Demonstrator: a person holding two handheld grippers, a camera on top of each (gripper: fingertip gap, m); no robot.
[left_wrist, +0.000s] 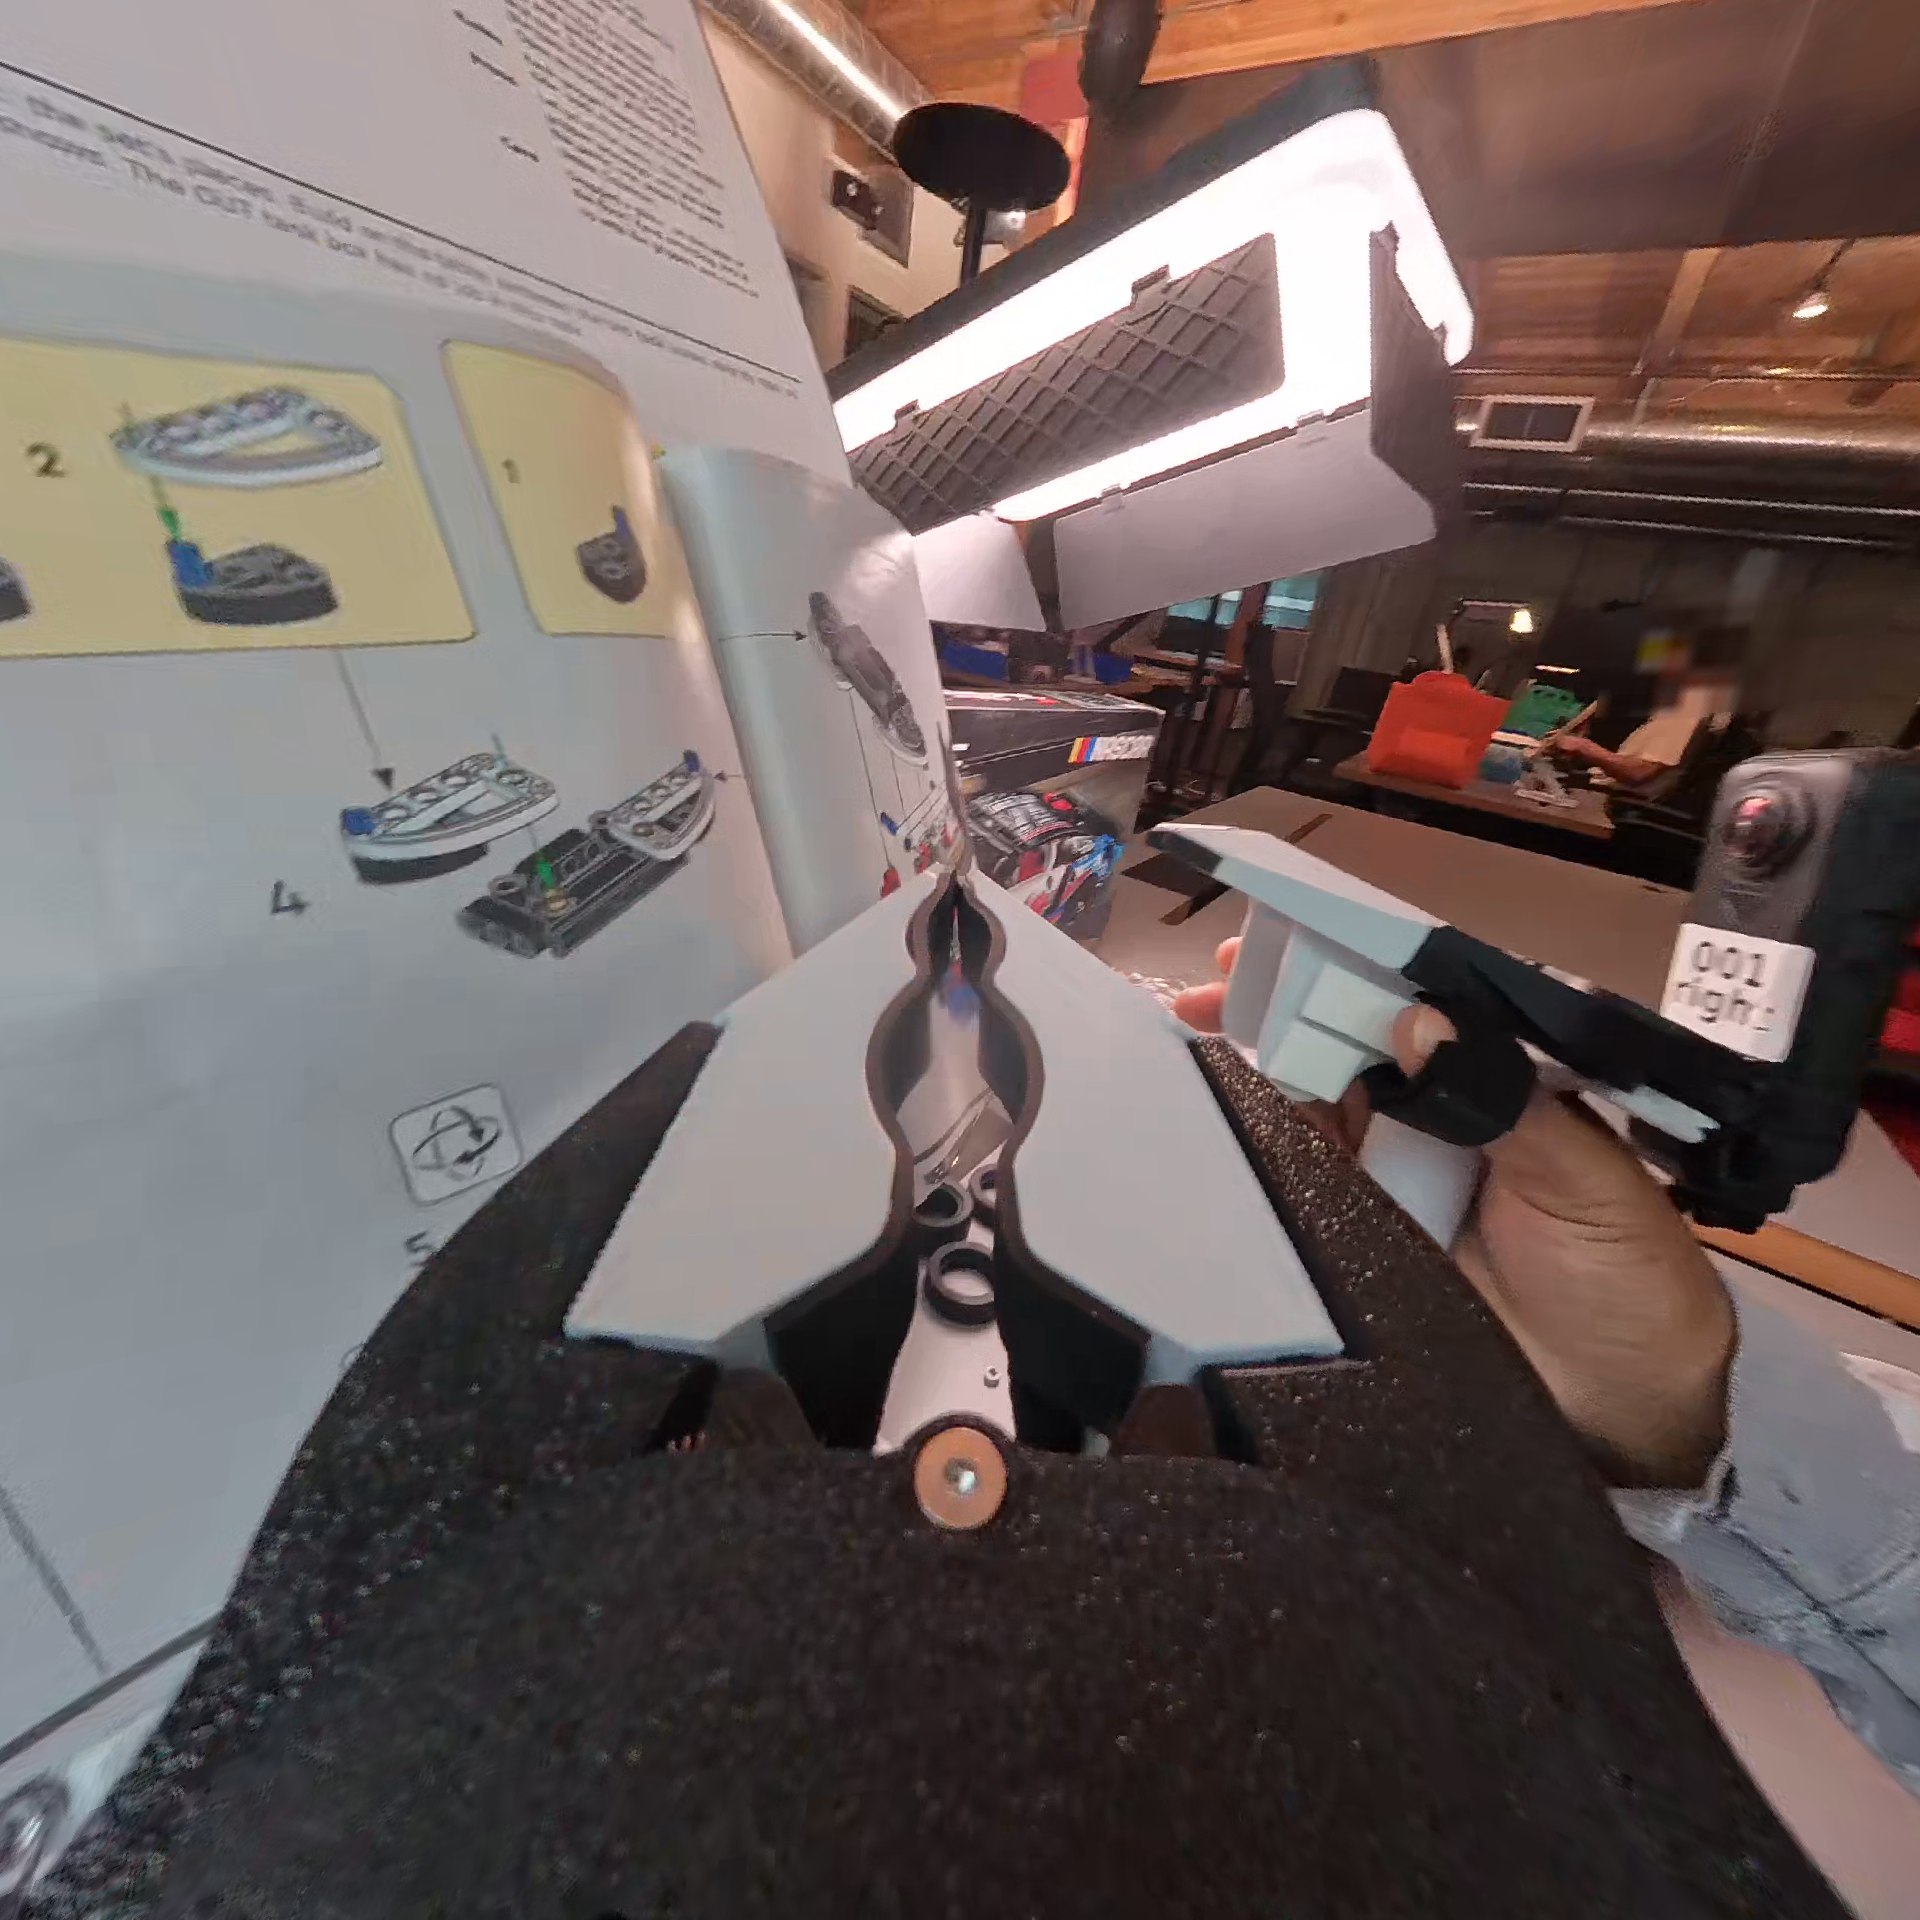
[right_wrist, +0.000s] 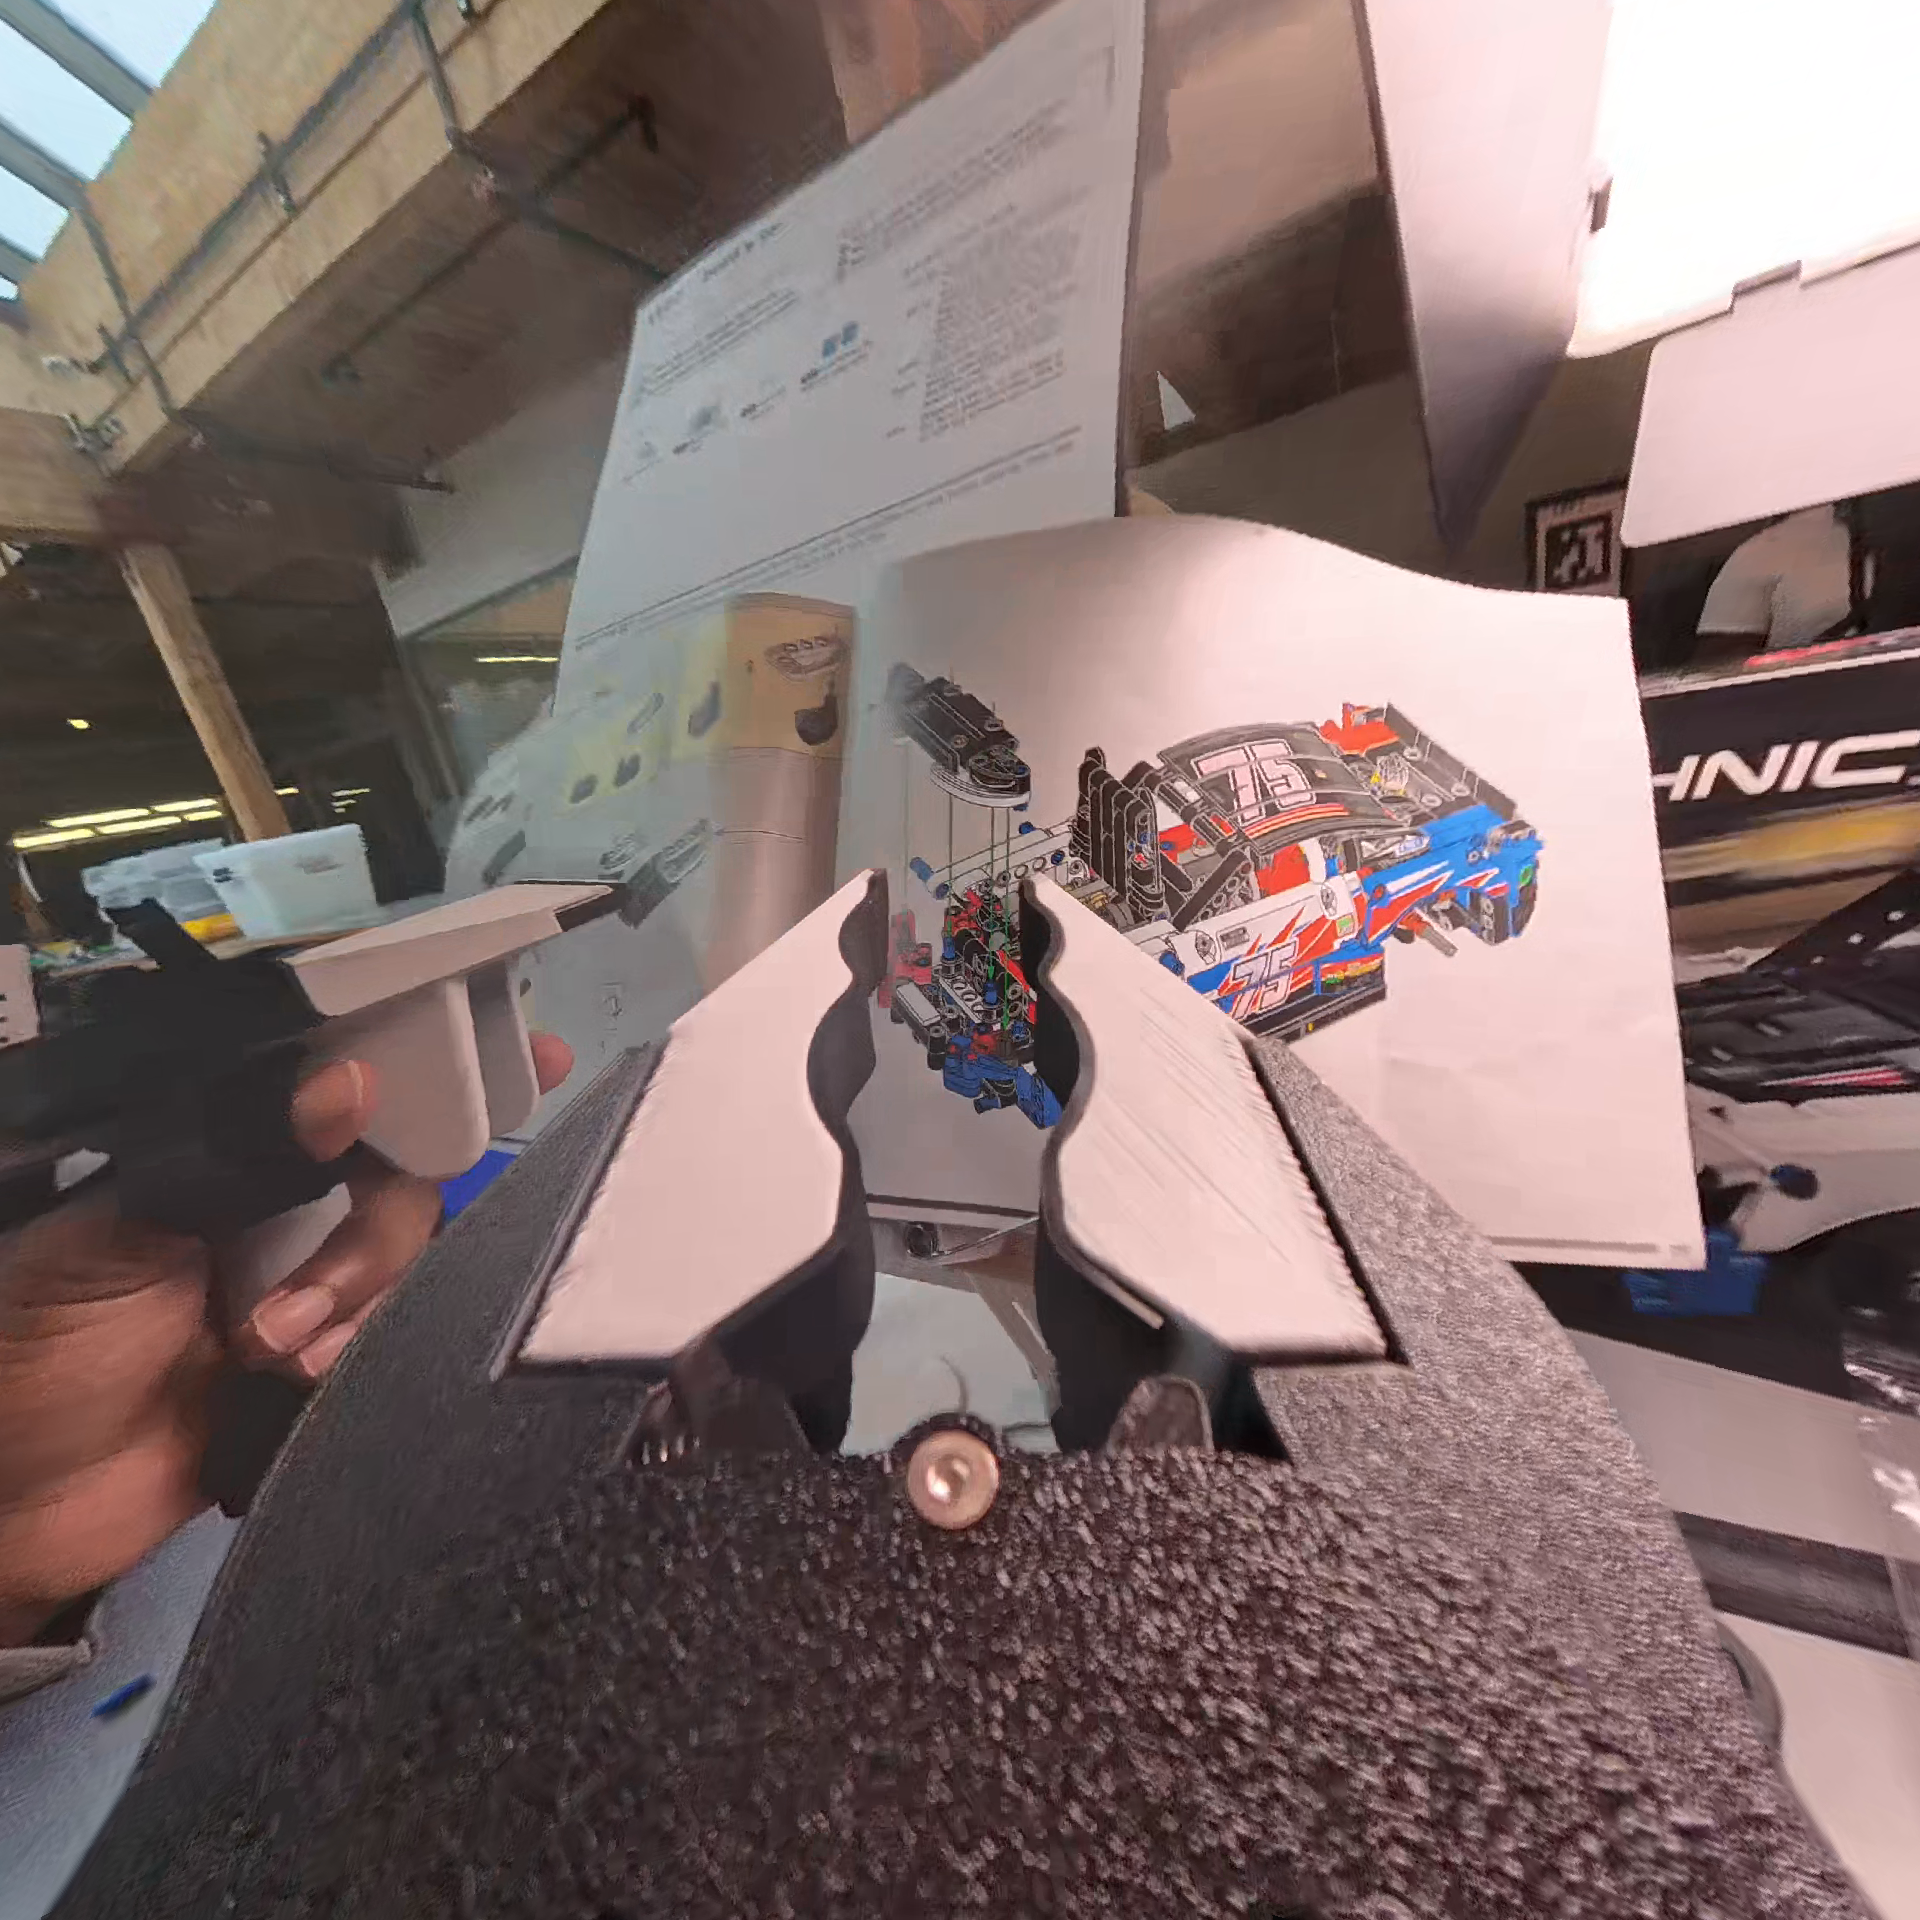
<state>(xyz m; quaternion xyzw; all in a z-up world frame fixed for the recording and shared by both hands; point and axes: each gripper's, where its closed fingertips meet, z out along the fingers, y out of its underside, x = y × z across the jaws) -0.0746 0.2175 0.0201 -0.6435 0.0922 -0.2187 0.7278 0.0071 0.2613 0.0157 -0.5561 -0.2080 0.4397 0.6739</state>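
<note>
An open building-instruction booklet (left_wrist: 312, 727) stands upright in front of me. My left gripper (left_wrist: 954, 883) is shut, its tips pinching the edge of a thin page that I see edge-on. That page (right_wrist: 1351, 987) bears a colour drawing of a race car and curls toward the right wrist view. My right gripper (right_wrist: 956, 904) is open and empty, its fingers pointing at the drawing and a short way off it. A hand holds each gripper: the right gripper (left_wrist: 1184, 842) shows to the right of mine, the left gripper (right_wrist: 582, 899) at the booklet's lower left.
A black toy box (left_wrist: 1049, 748) stands behind the booklet and also shows in the right wrist view (right_wrist: 1787, 769). A lit lamp panel (left_wrist: 1143, 343) hangs overhead. Small black rings (left_wrist: 961, 1273) lie on the grey table (left_wrist: 1455, 862). A person (left_wrist: 1662, 727) sits far back. The tips of one gripper are about 10 cm away from the tips of the other.
</note>
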